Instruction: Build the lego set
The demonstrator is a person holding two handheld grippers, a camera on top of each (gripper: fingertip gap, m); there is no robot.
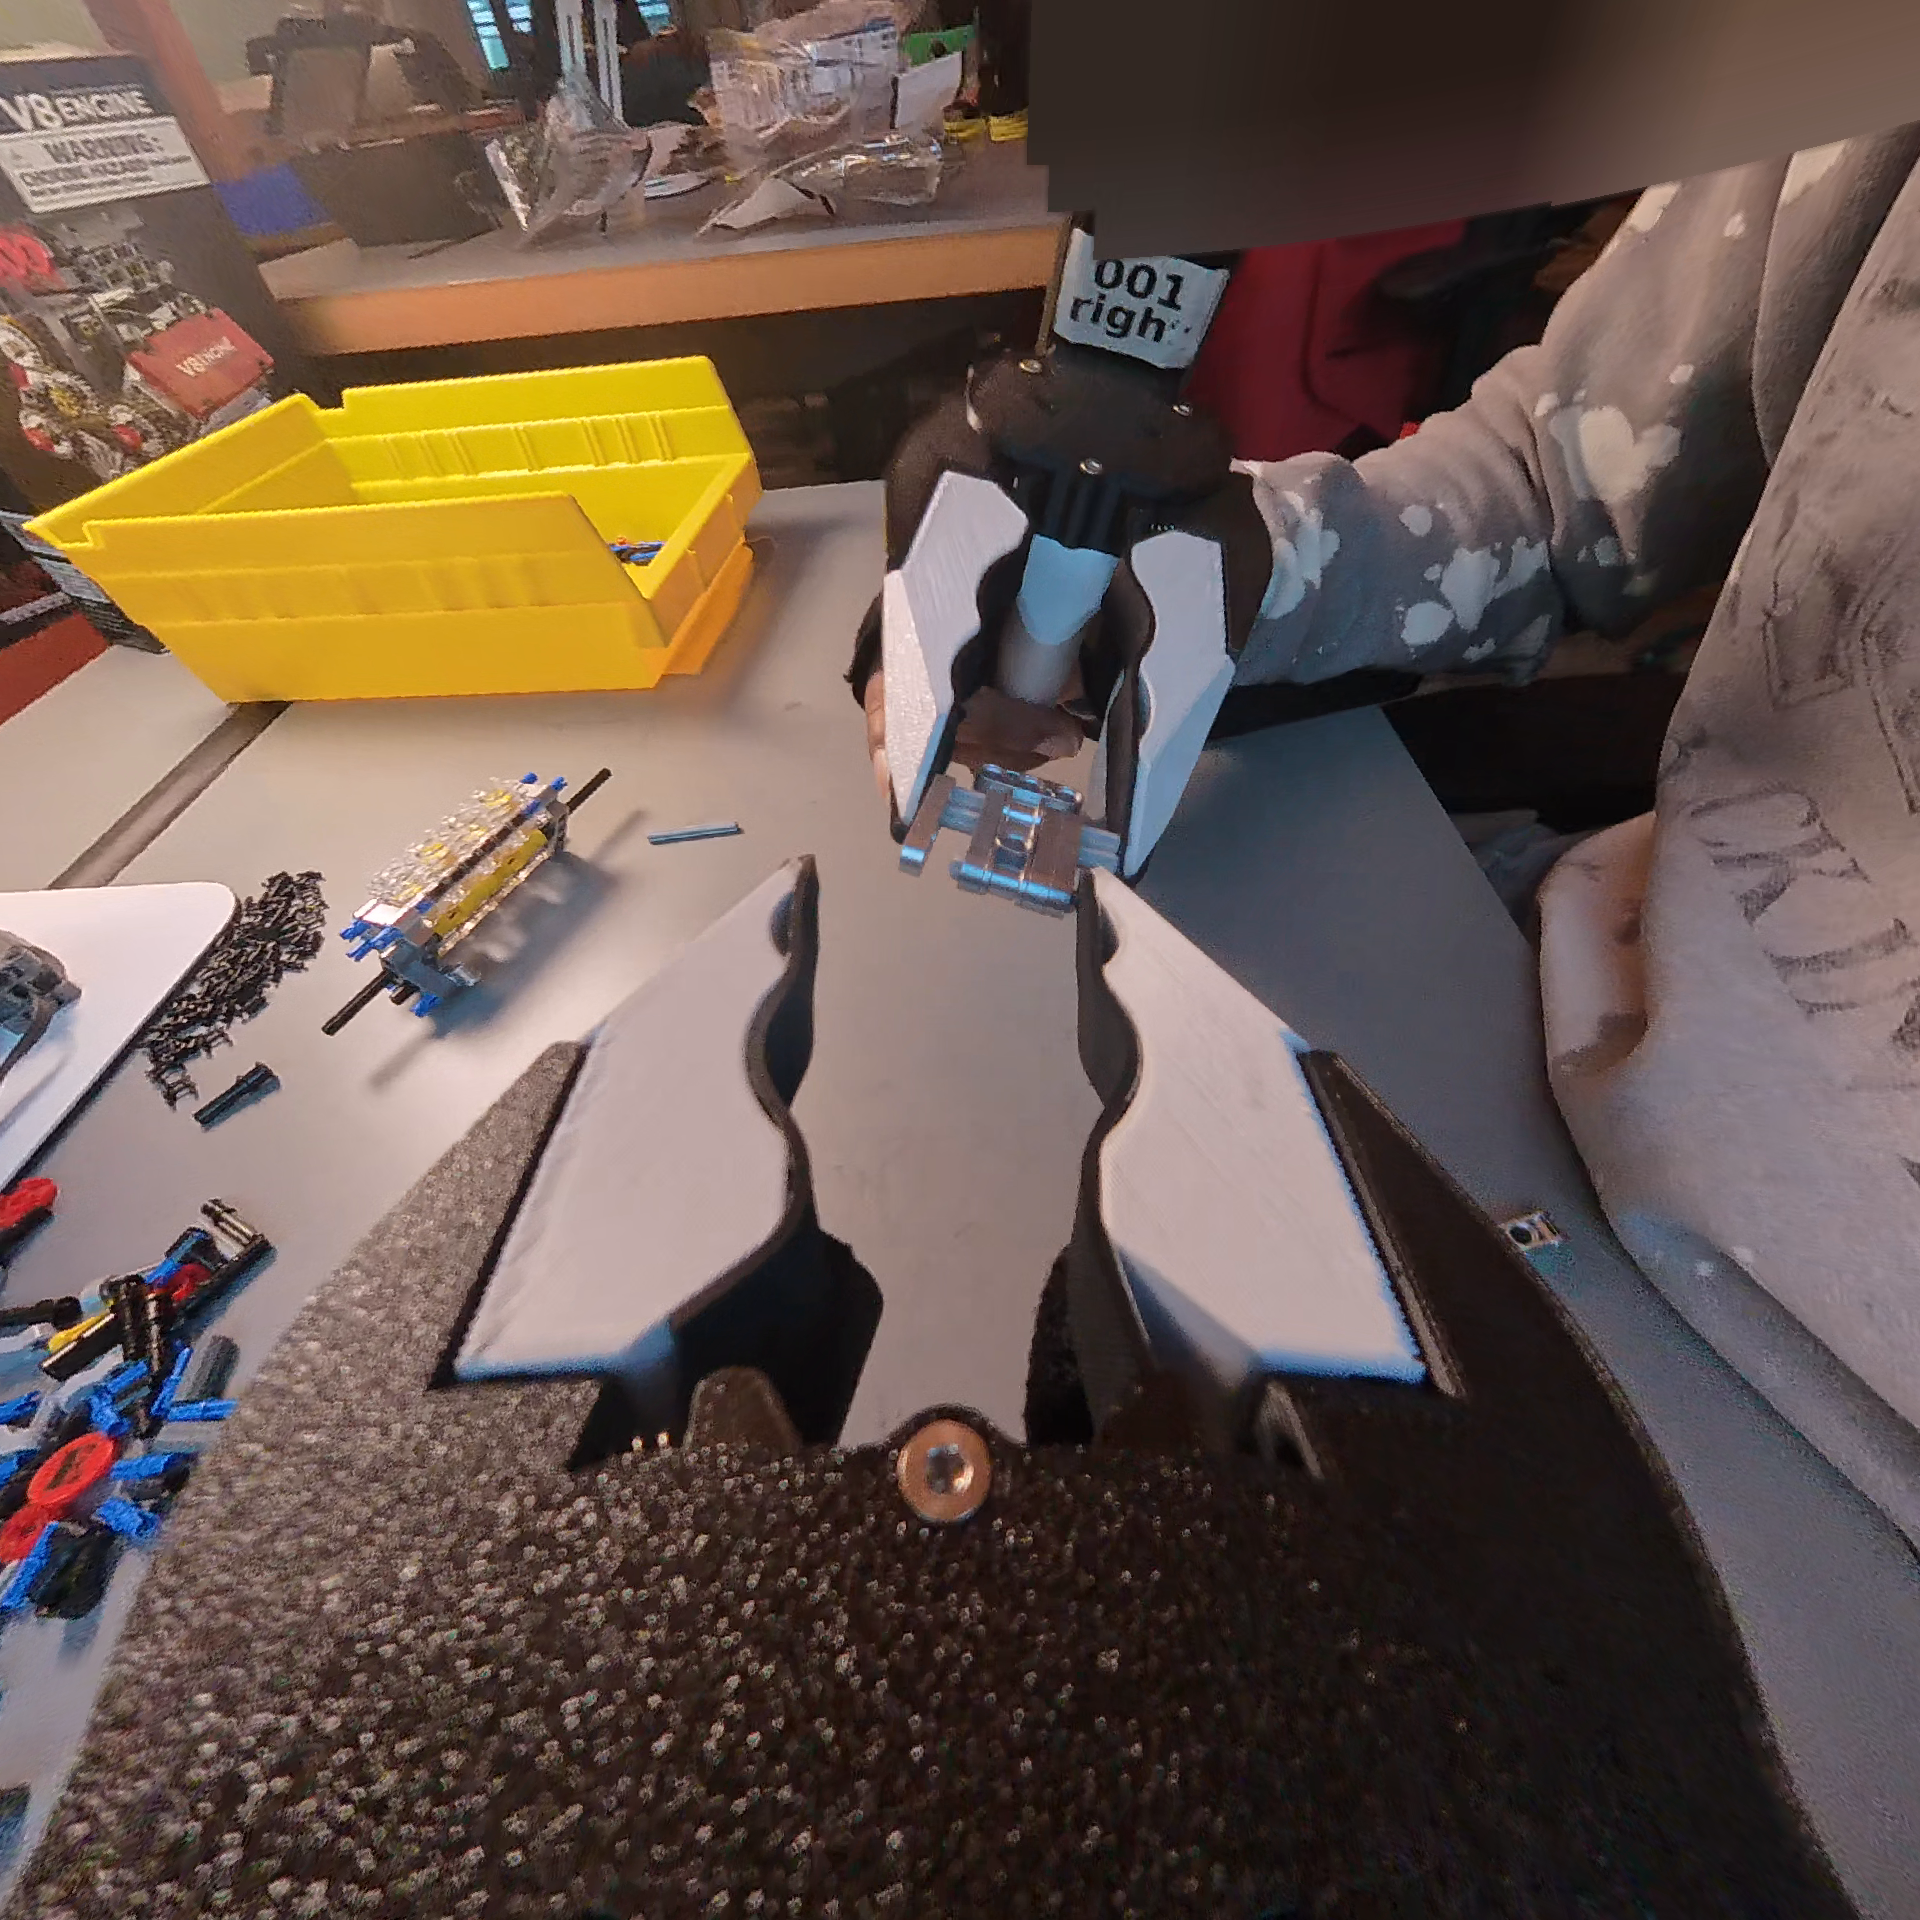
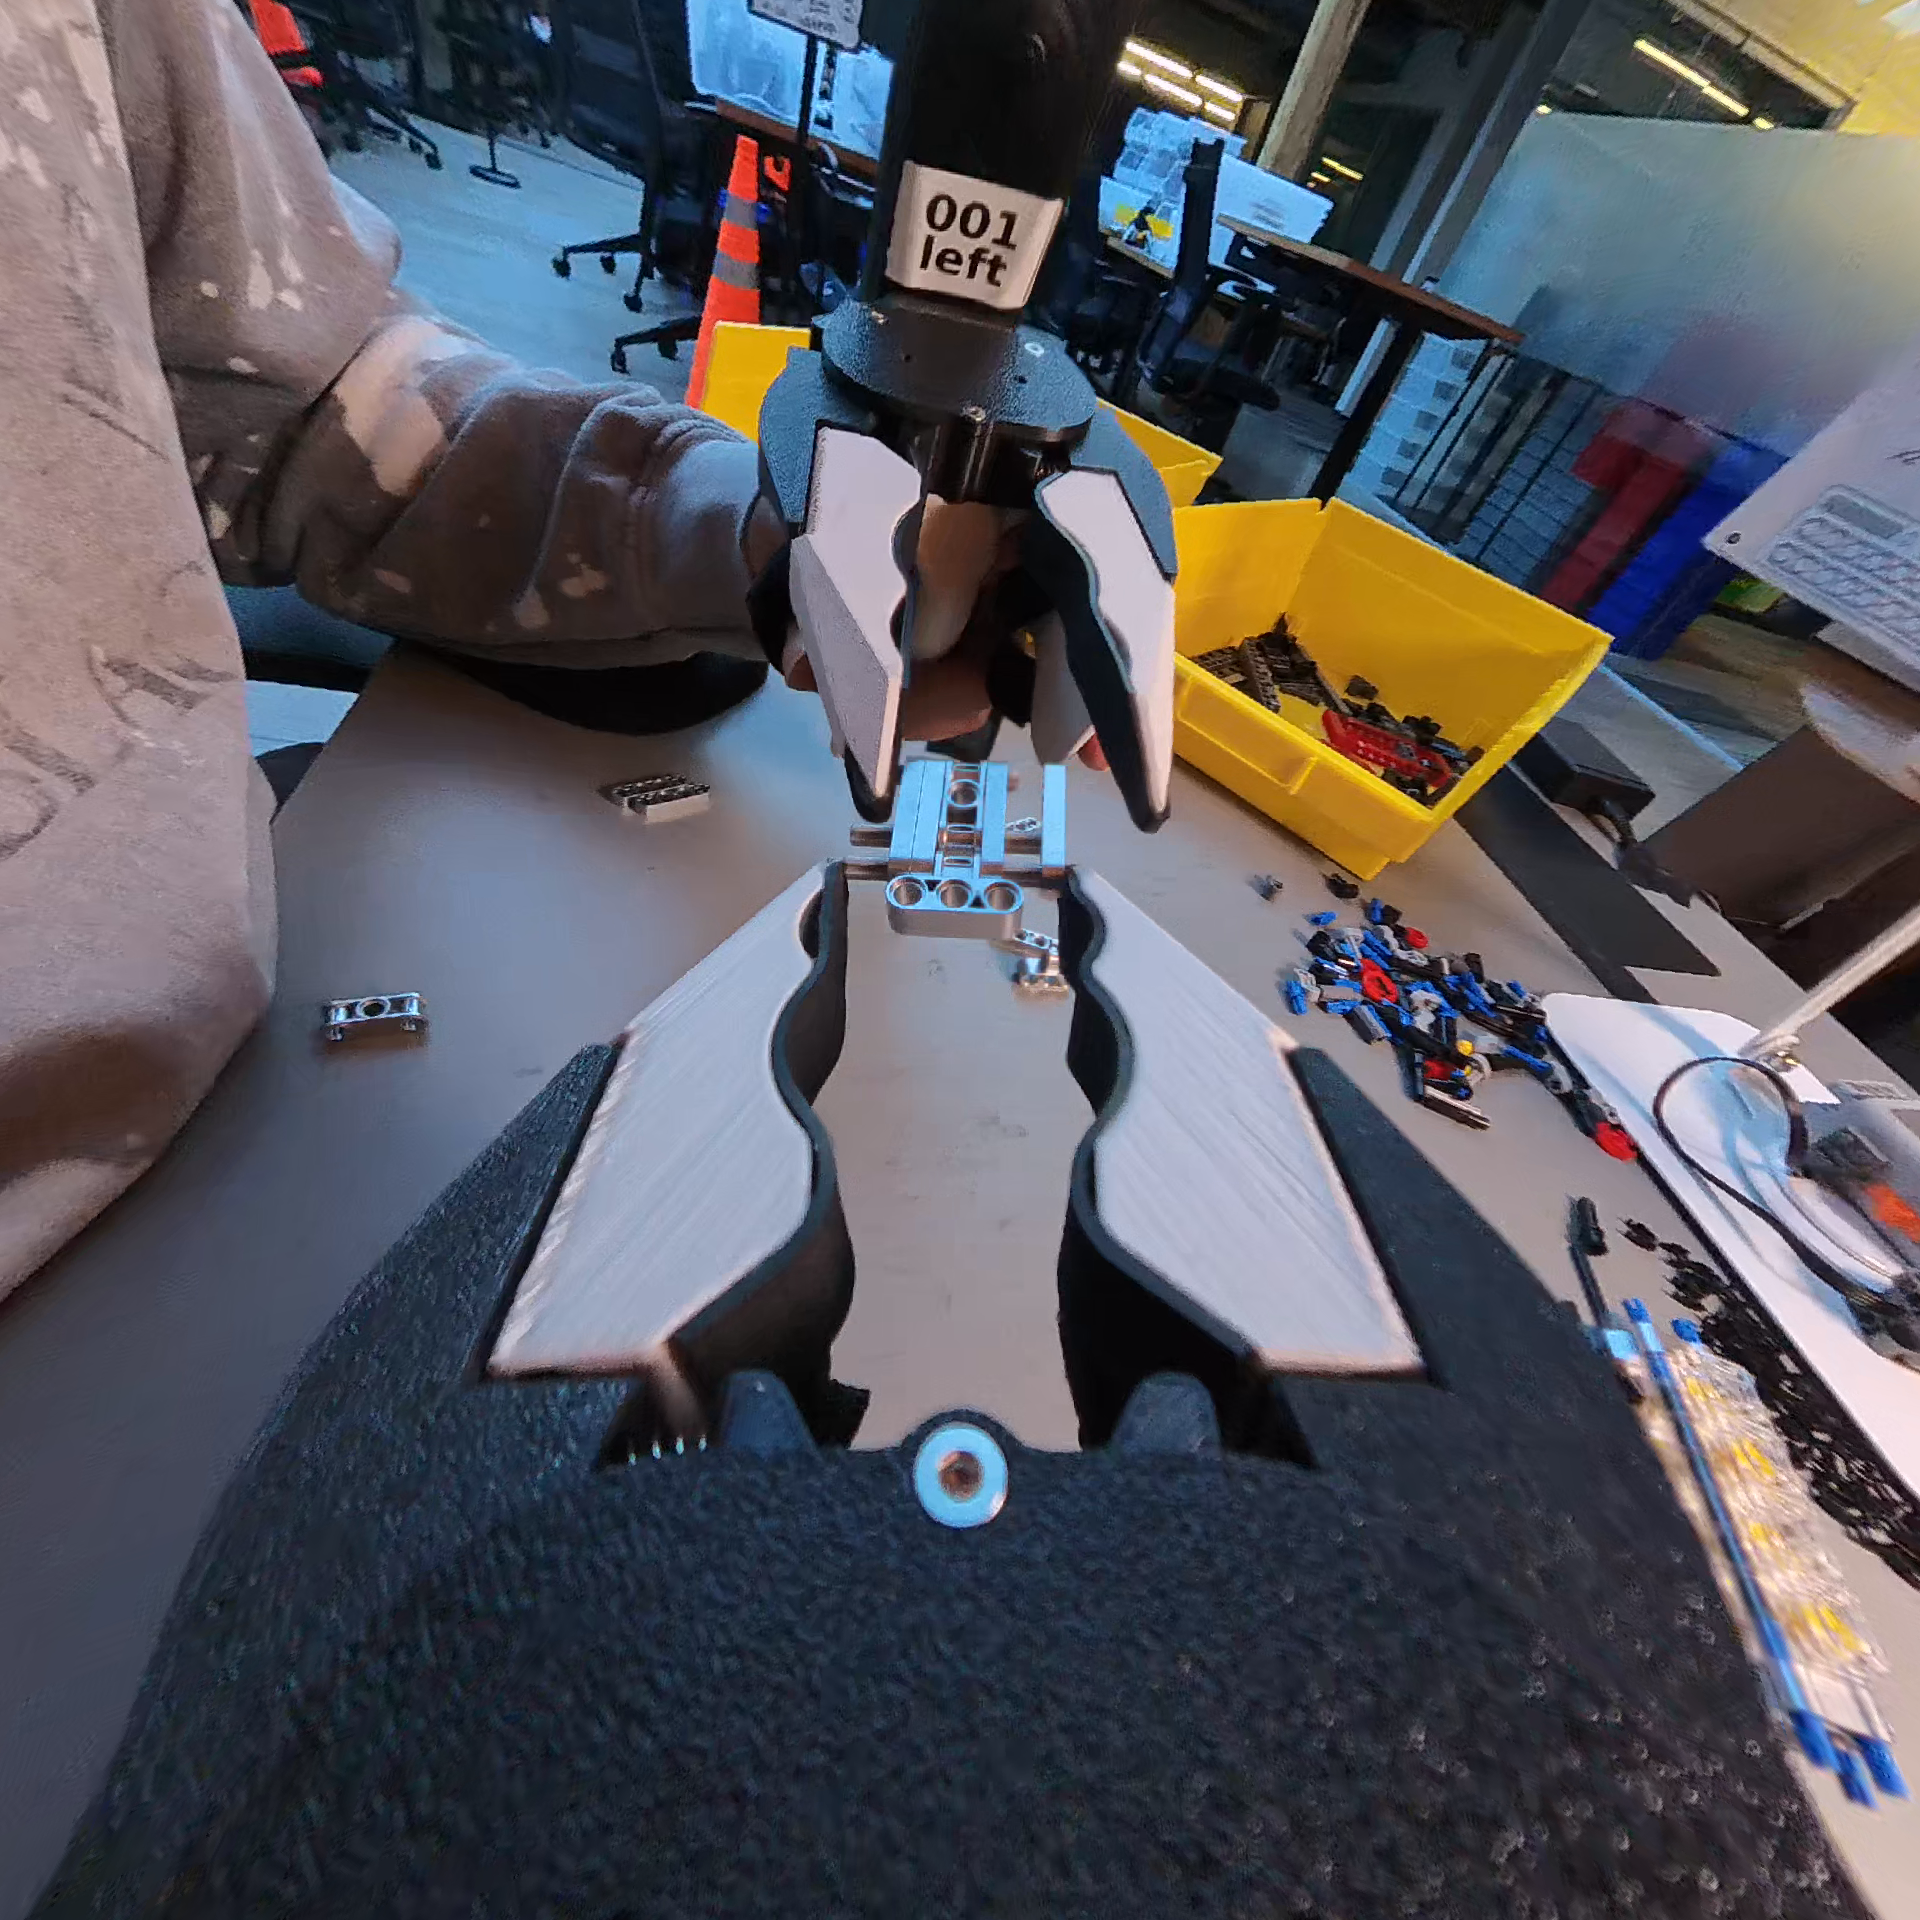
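Silver-grey beam assembly (image 1: 1003, 836) hangs above the bench (image 1: 935, 1039), grasped between the right tongs (image 1: 1013, 842). The left tongs (image 1: 945, 883) are spread, just touching it; a careless push could probably pull pieces apart.

This is a workshop or lab floor set up for assembly work. A grey table (image 1: 935, 644) carries yellow parts bins (image 2: 1382, 665) and loose heaps of small plastic building pieces (image 2: 1423, 997). Behind it stand rolling office chairs (image 2: 644, 239), an orange traffic cone (image 2: 740, 234), more long tables (image 2: 1351, 270) and shelves cluttered with clear plastic bags (image 1: 790, 135).
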